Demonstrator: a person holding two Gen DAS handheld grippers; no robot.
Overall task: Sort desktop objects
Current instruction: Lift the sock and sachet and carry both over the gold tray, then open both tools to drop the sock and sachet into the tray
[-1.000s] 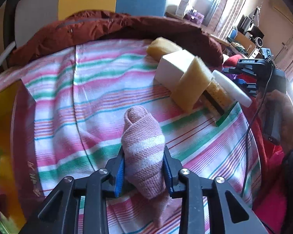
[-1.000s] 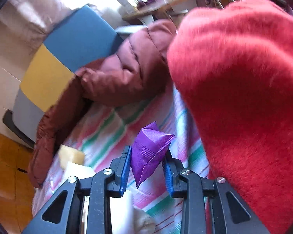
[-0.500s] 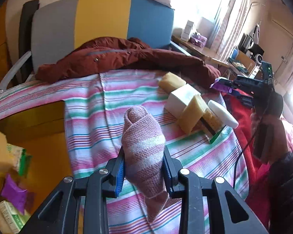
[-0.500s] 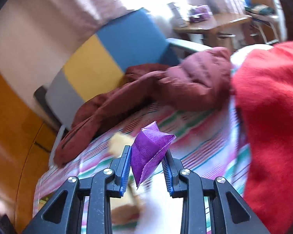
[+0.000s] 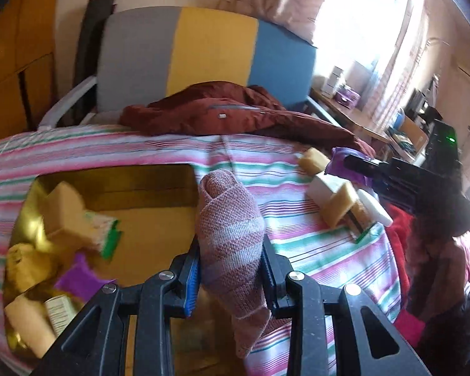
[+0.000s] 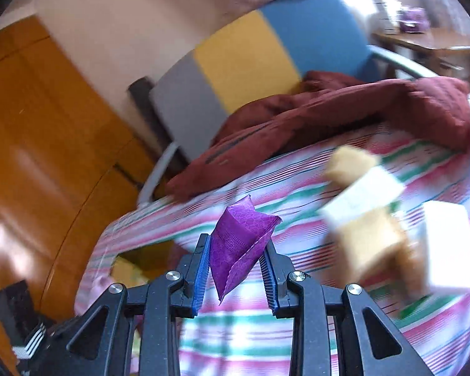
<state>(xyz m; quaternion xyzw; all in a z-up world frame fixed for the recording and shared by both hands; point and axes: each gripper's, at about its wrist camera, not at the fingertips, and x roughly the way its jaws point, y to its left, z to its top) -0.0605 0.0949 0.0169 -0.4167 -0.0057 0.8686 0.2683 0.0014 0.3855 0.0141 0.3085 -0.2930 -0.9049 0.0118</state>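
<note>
- Striped cloth point(image 5: 297, 250) covers the surface ahead of both claws; a gold box point(image 5: 159, 219) sits below-left of the left one.
- Left gripper point(image 5: 230, 266): jaws clamped on a rolled pink sock point(image 5: 231, 235).
- Right gripper point(image 6: 236, 269): jaws clamped on a purple packet point(image 6: 238, 244); sponges point(image 6: 369, 238) lie blurred to its right.

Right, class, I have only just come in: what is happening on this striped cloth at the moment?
A person is sorting small things with two tools. The left hand-held gripper is shut on a rolled pink sock, near a yellow box that already holds sponges and packets. The right hand-held gripper is shut on a purple packet. More sponges lie unsorted on the striped cloth.
</note>
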